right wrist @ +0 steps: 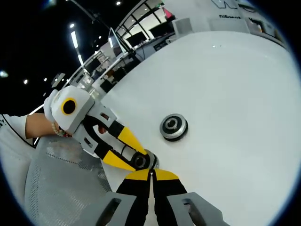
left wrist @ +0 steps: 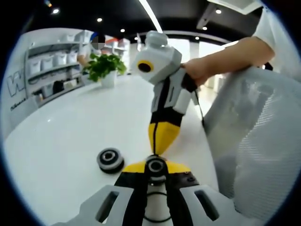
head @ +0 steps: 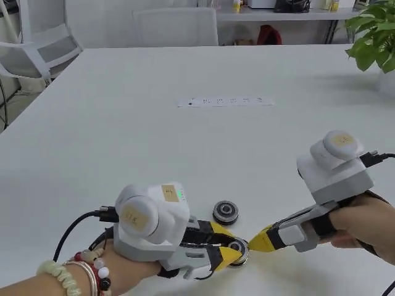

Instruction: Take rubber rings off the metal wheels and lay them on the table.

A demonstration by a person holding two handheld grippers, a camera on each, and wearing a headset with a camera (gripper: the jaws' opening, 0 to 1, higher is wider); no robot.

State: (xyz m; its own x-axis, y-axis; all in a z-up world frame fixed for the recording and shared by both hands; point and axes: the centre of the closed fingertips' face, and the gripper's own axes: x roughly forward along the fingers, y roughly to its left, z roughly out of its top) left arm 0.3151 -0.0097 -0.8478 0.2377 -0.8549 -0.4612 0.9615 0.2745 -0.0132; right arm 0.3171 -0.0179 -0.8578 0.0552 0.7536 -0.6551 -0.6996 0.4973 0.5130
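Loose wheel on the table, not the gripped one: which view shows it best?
Right gripper view: the loose wheel lies nearly face-on, hub and dark outer band clear, nothing overlapping it. Left gripper view shows the wheel at a low angle, flattened. Head view shows it small, from above.

A broad white table takes up most of the head view, its top smooth and softly lit; a white socket strip is set flush into the table's middle; off the table's far left corner stands a white mesh chair; a second pale chair is drawn up to the table's far edge; a leafy green plant stands at the table's far right edge; beyond the table runs a long shelf; in the left gripper view, wall shelves of white boxes stand past the table, under a black ceiling with spotlights and a bright light strip.
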